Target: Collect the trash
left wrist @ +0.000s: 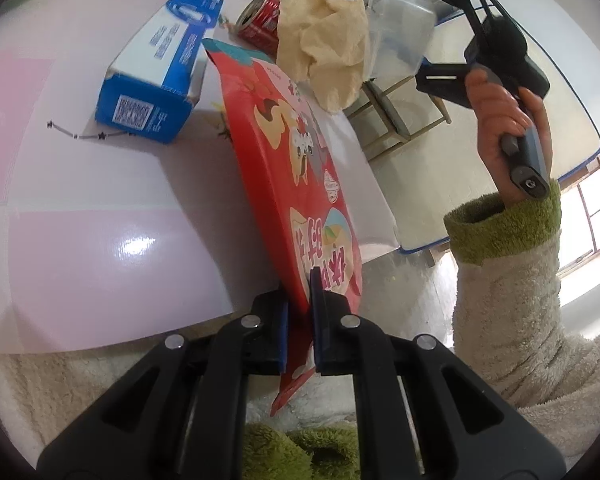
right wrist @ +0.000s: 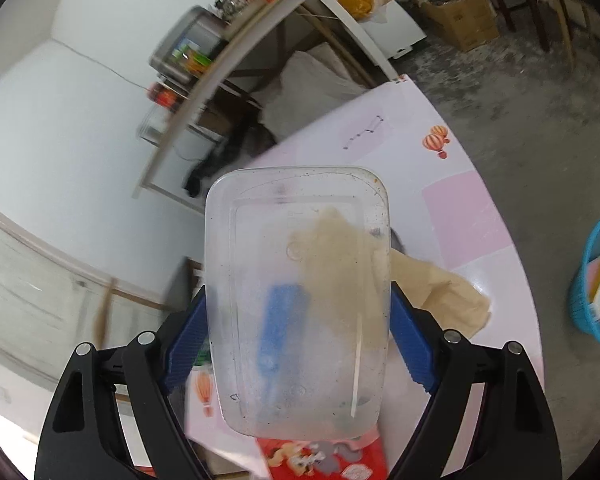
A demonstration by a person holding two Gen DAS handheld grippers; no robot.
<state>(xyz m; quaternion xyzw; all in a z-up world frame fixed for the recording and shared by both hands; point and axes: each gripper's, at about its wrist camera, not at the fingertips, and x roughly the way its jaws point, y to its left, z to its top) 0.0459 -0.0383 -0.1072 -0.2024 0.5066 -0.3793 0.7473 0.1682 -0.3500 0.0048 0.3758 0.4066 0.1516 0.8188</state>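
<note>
My left gripper (left wrist: 300,292) is shut on the bottom edge of a red snack bag (left wrist: 296,152), which stands tilted over the pink-and-white table (left wrist: 100,248). My right gripper (right wrist: 300,320) is shut on a clear plastic food container (right wrist: 300,300), its blue pads (right wrist: 188,336) pressing on both long sides. The container is lifted off the table. In the left wrist view that container (left wrist: 400,20) hangs at the upper right, held by the gripper in a person's hand (left wrist: 500,120). A crumpled beige paper (left wrist: 324,36) lies on the table under it, also seen through the container (right wrist: 440,300).
A blue-and-white carton (left wrist: 156,68) and a red drinks can (left wrist: 260,20) lie on the far part of the table. A blue waste basket (right wrist: 596,280) with scraps in it stands on the floor to the right. A cluttered shelf (right wrist: 204,52) stands beyond the table.
</note>
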